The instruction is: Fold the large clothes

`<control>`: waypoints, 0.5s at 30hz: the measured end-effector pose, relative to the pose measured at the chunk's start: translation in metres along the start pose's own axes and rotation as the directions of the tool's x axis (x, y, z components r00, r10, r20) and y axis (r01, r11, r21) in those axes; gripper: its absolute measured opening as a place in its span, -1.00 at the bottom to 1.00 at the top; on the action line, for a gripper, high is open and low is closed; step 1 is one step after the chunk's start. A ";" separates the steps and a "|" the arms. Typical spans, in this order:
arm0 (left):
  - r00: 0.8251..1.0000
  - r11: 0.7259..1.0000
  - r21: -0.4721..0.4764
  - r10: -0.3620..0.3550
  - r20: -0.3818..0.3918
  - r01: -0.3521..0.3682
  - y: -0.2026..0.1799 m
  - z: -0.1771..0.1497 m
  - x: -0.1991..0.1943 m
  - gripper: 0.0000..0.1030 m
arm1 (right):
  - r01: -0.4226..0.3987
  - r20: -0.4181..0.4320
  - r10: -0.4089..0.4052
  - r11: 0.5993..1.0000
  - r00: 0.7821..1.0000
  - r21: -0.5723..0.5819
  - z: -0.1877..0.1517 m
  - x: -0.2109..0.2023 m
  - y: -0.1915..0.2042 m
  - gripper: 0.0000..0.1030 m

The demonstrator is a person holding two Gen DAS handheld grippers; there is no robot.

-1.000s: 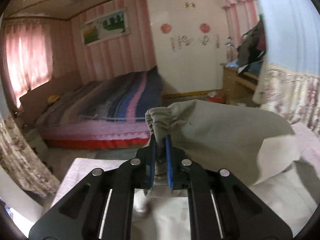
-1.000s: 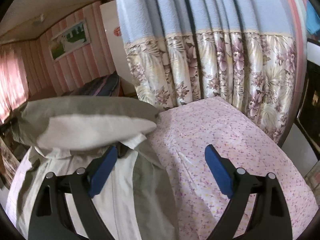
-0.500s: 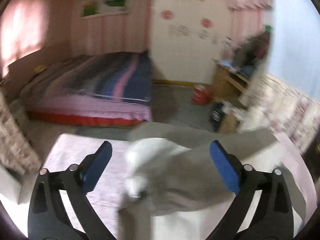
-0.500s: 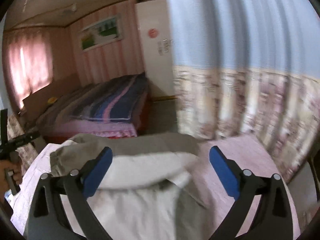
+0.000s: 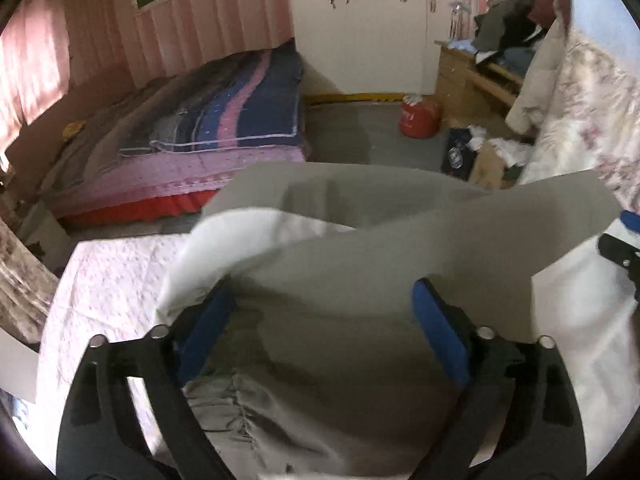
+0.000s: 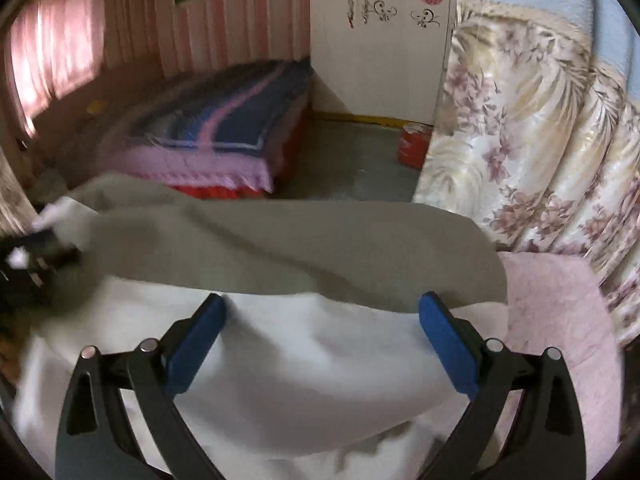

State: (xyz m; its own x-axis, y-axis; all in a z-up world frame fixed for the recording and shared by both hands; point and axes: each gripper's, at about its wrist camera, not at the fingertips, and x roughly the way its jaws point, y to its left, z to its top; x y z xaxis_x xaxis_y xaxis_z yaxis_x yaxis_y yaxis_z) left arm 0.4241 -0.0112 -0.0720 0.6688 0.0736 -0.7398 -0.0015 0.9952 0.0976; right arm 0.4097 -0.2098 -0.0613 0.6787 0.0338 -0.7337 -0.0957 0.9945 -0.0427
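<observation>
From the left wrist we see what the right wrist view hides: a wooden shelf unit piled with clothes (image 5: 496, 64) far beyond the jaws, and the gathered elastic hem of the large grey-green garment with its white lining (image 5: 320, 288) just below our left gripper (image 5: 324, 320). The right wrist view alone shows the flowered satin curtain (image 6: 540, 140) past its right finger. It also shows the pink flowered bedsheet (image 6: 560, 320) under the garment (image 6: 280, 248).

Both grippers tilt steeply down toward the cloth. The left gripper's jaws are closing from wide, with grey fabric lying between the blue pads (image 5: 440, 332) but not pinched. The right gripper (image 6: 320, 336) stands spread wide over the white lining and holds nothing.

A second ago the left jaws were clamped on the bunched cuff, held up in the air. Now that cuff is let go, and the garment lies draped across the sheet between and ahead of both pairs of fingers.
</observation>
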 end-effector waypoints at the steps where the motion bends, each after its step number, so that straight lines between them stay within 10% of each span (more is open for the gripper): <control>1: 1.000 1.000 0.013 0.009 -0.001 -0.009 0.002 0.000 0.003 0.67 | 0.016 -0.013 -0.016 1.000 1.000 -0.001 -0.003 0.008 -0.004 0.89; 10: 0.998 0.988 0.145 0.060 -0.005 -0.059 -0.004 0.000 0.051 0.70 | -0.019 -0.090 0.021 1.000 0.996 0.018 -0.016 0.036 -0.024 0.96; 15: 0.999 0.988 0.152 0.034 0.030 -0.038 -0.005 -0.006 0.034 0.71 | 0.012 0.029 -0.013 0.999 1.000 0.032 -0.027 0.001 -0.031 0.96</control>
State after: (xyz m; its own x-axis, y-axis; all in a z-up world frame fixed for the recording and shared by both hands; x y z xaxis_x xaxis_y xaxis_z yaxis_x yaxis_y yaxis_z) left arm 0.4422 -0.0129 -0.1020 0.6906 0.1053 -0.7155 0.0859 0.9704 0.2258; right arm 0.3933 -0.2429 -0.0794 0.7004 0.0238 -0.7133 -0.0640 0.9975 -0.0296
